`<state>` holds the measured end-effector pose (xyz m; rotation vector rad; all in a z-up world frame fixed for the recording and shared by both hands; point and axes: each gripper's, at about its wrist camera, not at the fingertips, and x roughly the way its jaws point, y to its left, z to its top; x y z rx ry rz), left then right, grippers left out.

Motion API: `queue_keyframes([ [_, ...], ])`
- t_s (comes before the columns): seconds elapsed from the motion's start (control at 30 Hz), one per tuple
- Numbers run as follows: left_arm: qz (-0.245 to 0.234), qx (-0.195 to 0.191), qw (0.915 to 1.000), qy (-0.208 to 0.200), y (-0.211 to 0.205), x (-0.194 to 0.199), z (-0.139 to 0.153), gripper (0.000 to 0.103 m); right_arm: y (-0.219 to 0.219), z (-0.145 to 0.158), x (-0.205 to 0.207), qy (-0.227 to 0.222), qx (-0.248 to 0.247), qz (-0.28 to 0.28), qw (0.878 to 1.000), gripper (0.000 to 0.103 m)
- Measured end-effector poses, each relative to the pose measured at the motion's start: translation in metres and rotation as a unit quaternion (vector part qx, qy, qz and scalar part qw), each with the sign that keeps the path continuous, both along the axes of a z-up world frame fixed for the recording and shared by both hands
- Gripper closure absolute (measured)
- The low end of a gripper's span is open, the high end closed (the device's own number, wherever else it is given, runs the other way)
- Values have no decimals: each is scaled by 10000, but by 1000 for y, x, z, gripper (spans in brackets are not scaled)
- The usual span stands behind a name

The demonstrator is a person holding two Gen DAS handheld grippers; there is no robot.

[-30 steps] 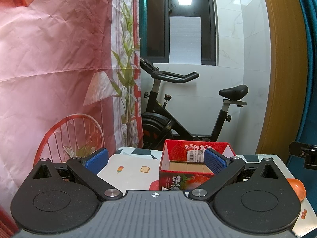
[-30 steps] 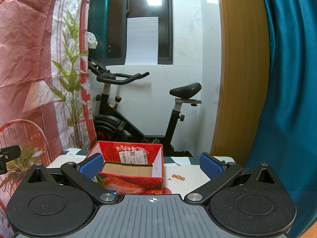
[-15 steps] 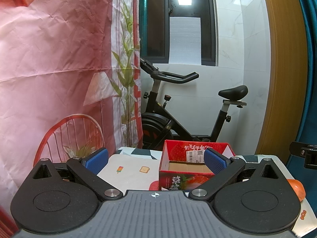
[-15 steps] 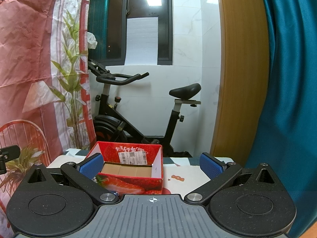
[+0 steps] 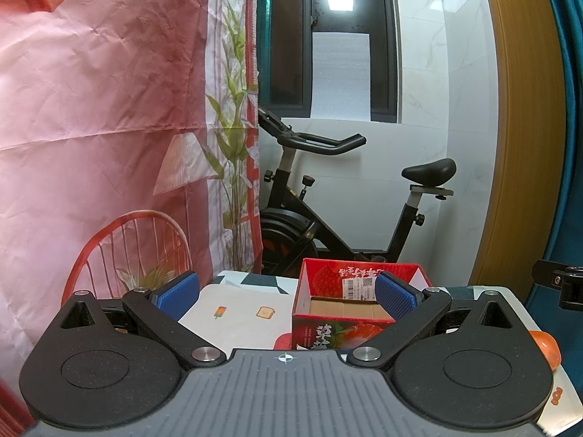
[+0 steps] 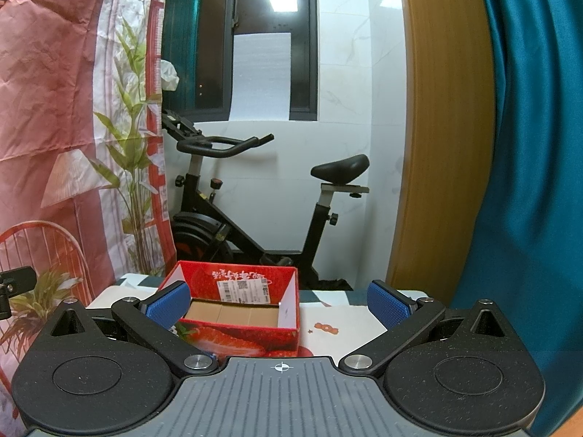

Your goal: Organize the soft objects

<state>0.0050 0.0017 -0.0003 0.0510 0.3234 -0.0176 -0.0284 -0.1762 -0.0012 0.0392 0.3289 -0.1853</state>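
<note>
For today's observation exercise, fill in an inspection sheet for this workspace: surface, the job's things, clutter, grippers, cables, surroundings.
Surface: table with a printed cloth, food pictures on it.
Job's things: open red box with strawberry print, nothing seen inside on its cardboard floor; orange object at the table's right edge, partly hidden.
Clutter: nothing seen.
Grippers: left gripper open, empty; right gripper open, empty; both short of the box.
Cables: nothing seen.
Surroundings: exercise bike behind the table, pink backdrop on the left, teal curtain on the right, dark window.
</note>
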Motion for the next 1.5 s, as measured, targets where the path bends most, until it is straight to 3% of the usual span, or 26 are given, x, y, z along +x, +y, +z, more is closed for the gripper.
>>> queue_keyframes([
  [0.37,-38,-64,10000,41,1,1,-2,0,-2,0,-1,-92,102,84,9999,0],
  [0.57,-20,-170,9997,179,8,15,-18,0,-6,-8,0,-270,227,290,9990,0],
  [0.63,140,-30,9996,223,8,24,-26,0,-9,-17,6,-353,252,334,9985,0],
  [0.73,210,100,9992,312,11,39,-41,0,-15,-35,23,-220,376,362,9984,0],
  [0.83,68,-12,9985,542,19,58,-61,0,-23,-61,40,-14,704,569,9959,0],
  [0.97,-42,-250,9962,829,30,81,-93,0,-25,-102,51,-351,762,582,9948,0],
  [1.07,34,-92,9960,883,30,95,-116,0,-23,-128,71,-23,564,482,9972,0],
  [1.23,69,92,9932,1160,34,118,-149,2,-27,-168,88,466,656,586,9950,0],
  [1.37,-49,-144,9923,1228,42,130,-170,13,-24,-192,95,654,676,715,9930,0],
  [1.5,-211,-263,9918,1229,42,139,-185,15,-24,-209,102,907,697,734,9907,0],
])
